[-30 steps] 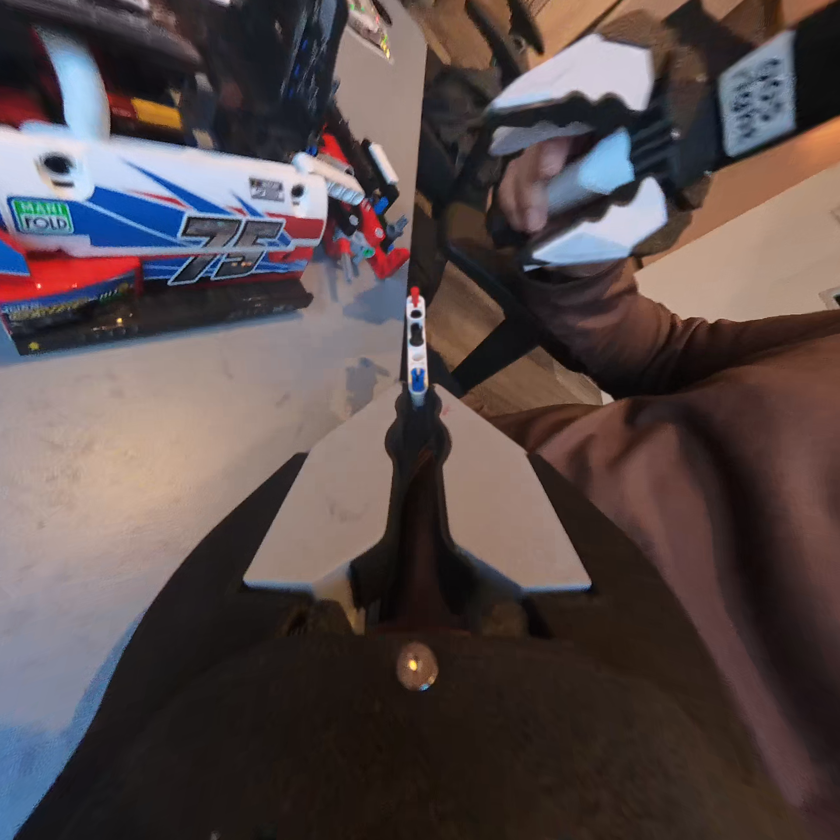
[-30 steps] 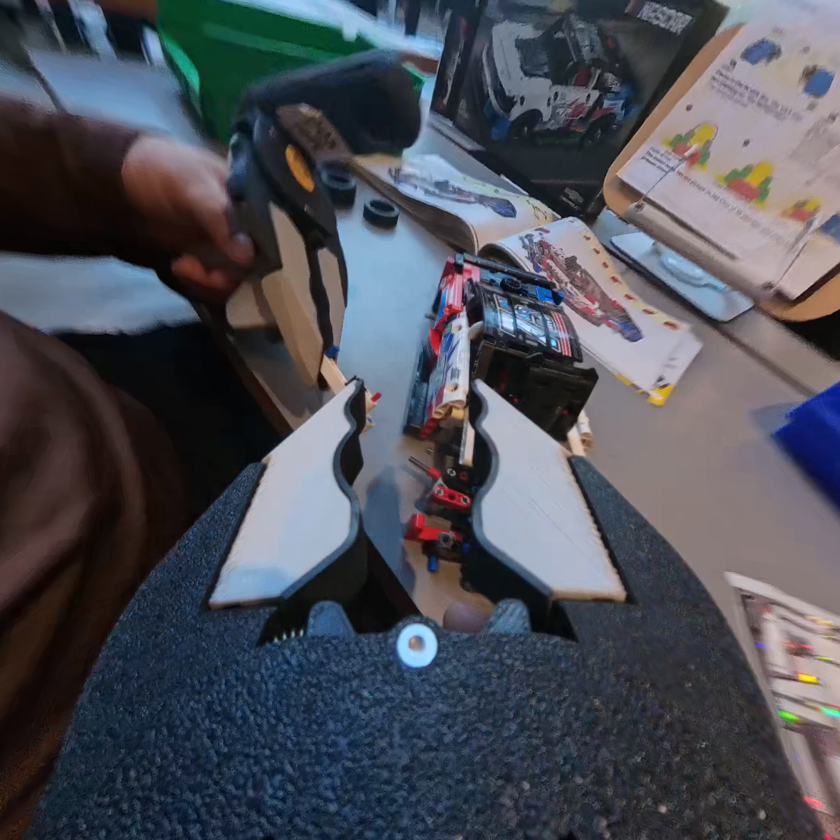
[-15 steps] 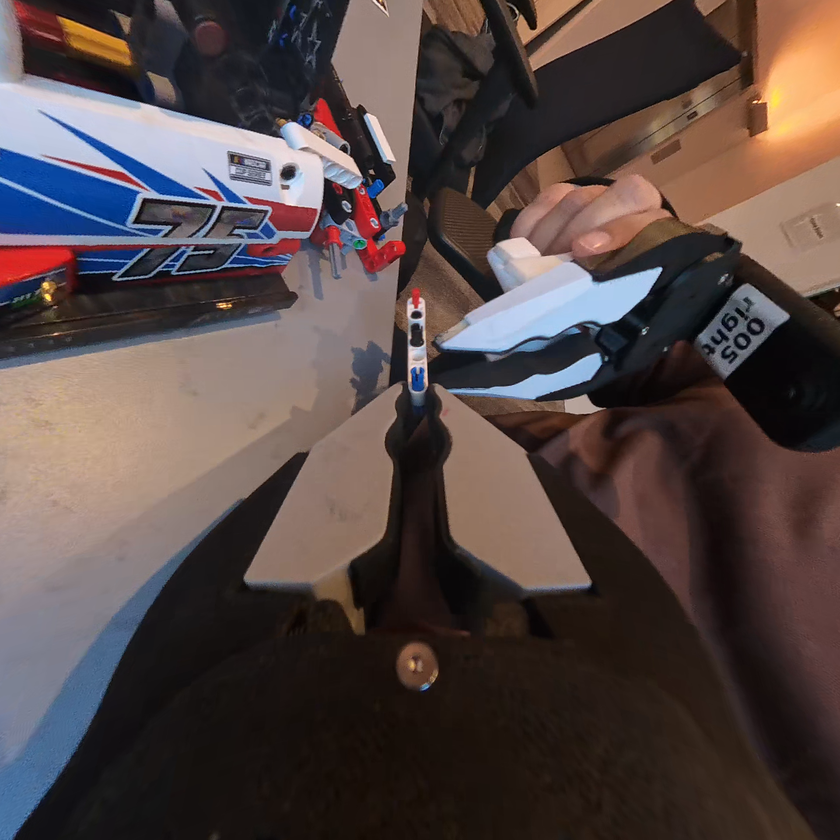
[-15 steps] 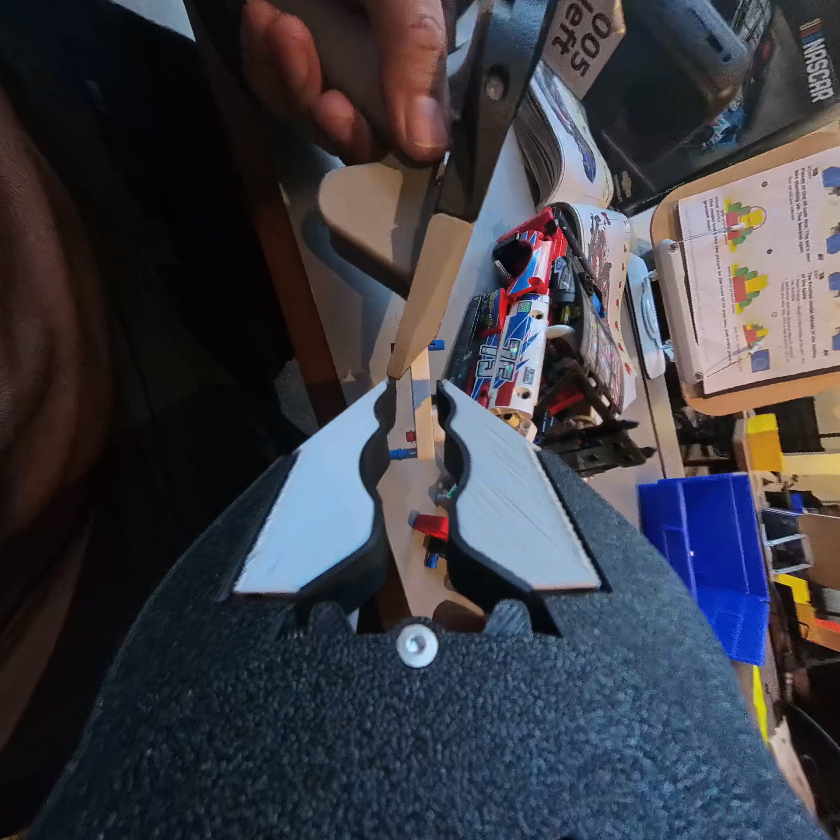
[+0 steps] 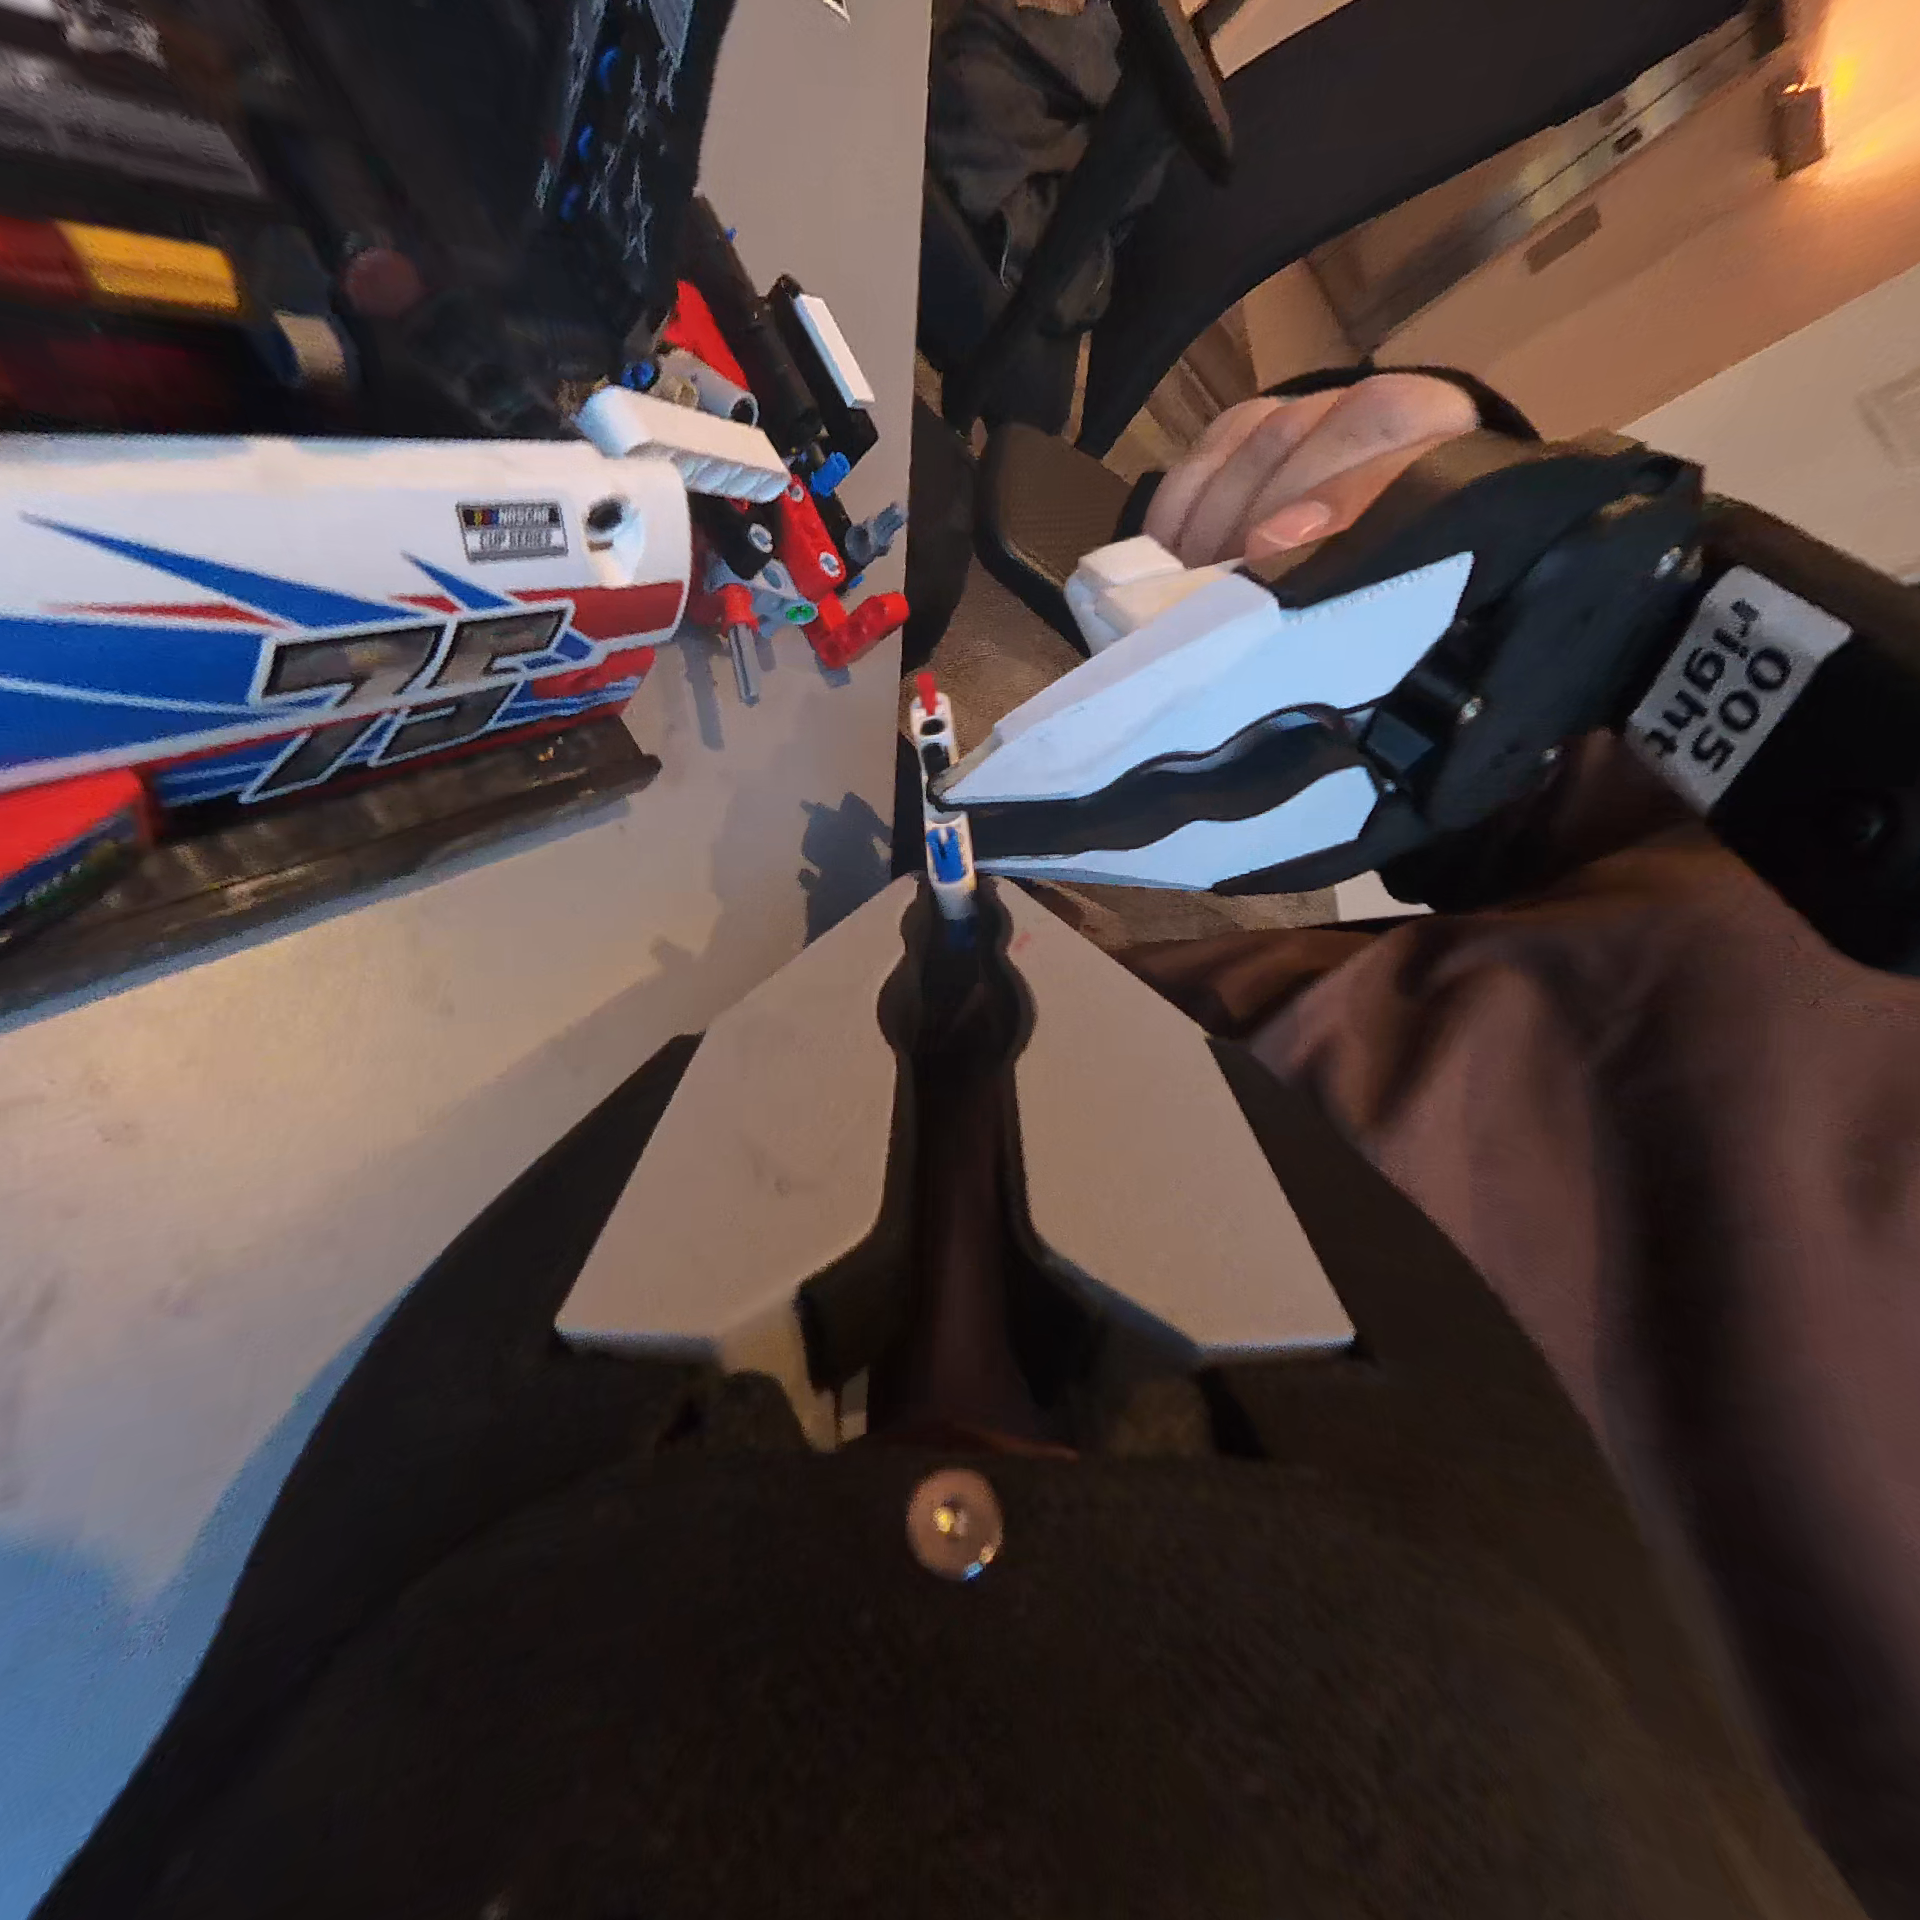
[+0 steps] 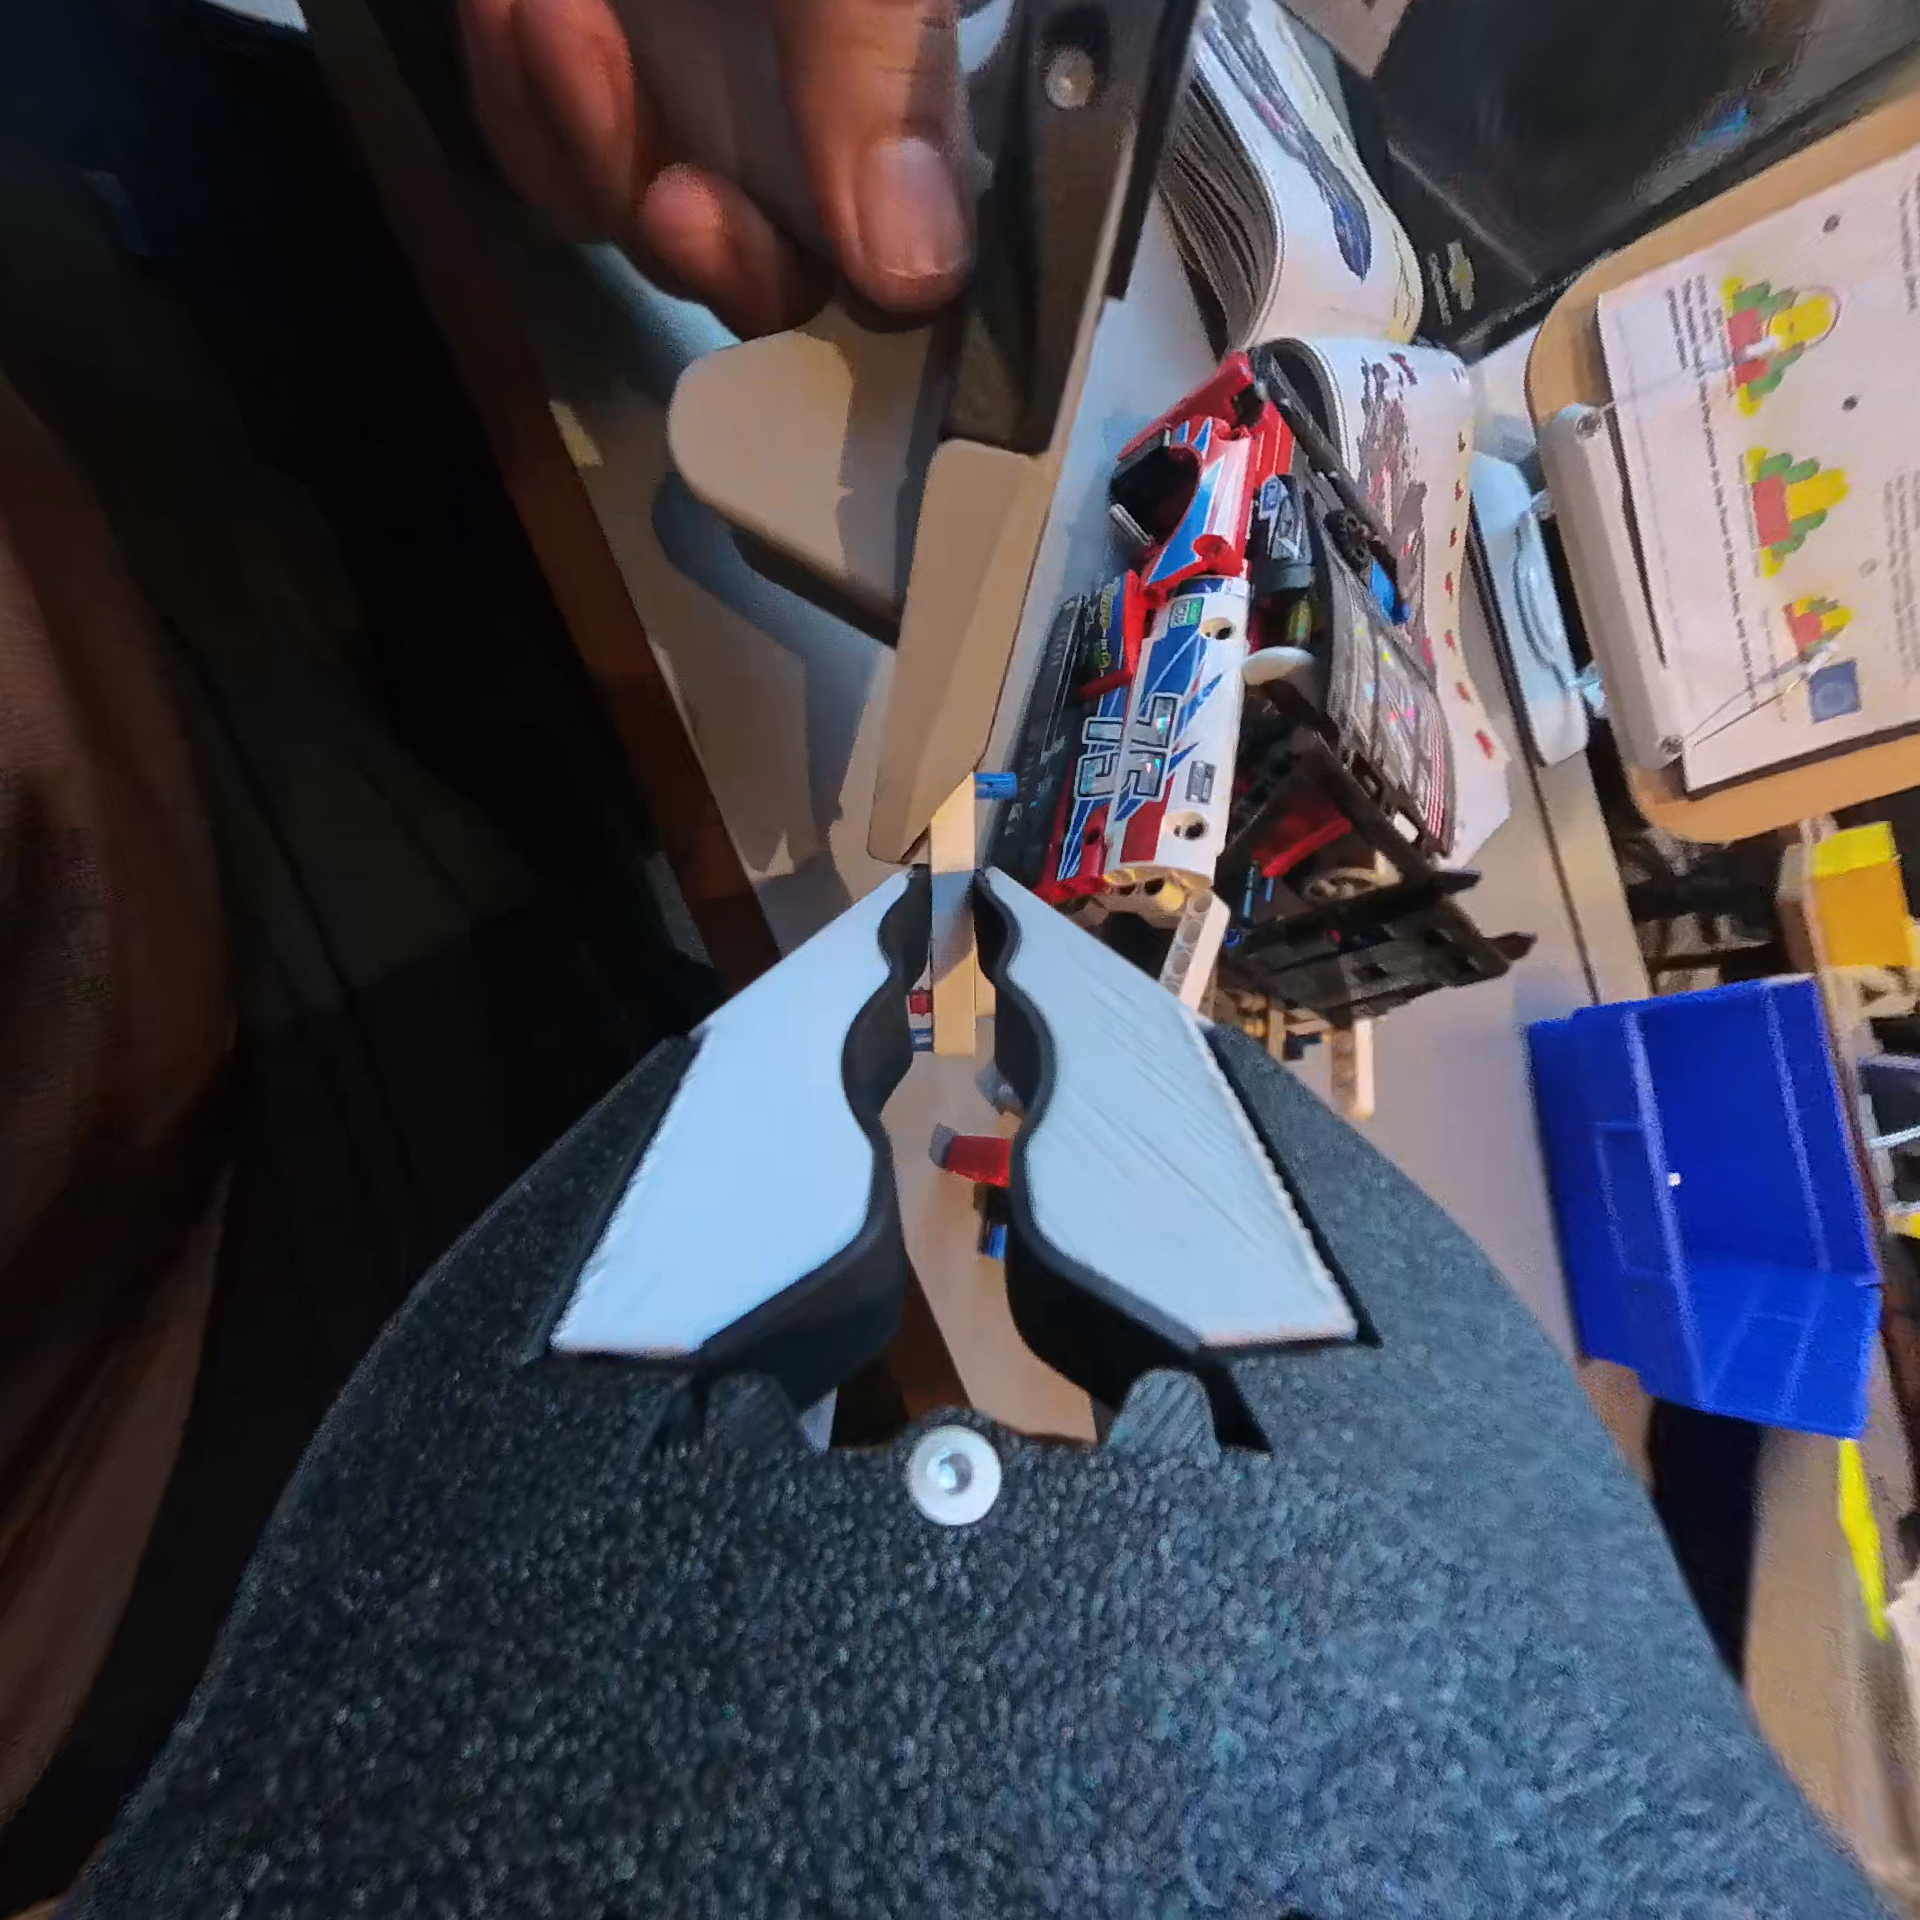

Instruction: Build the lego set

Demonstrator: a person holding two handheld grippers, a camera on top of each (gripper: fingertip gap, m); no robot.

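Jaws of both grippers pinch white beam point(image 5: 943, 805); only rt view shows blue bin point(image 6: 1714, 1195)

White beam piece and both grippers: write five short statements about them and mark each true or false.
1. The left gripper is shut on the slim white lego beam with blue and red pins. True.
2. The right gripper has its fingers on either side of the same beam. True.
3. The beam lies flat on the grey table. False: it is held in the air.
4. The red, white and blue lego race car is in the right gripper. False: it sits on the table.
5. The blue plastic bin is stacked on the car. False: it stands apart.
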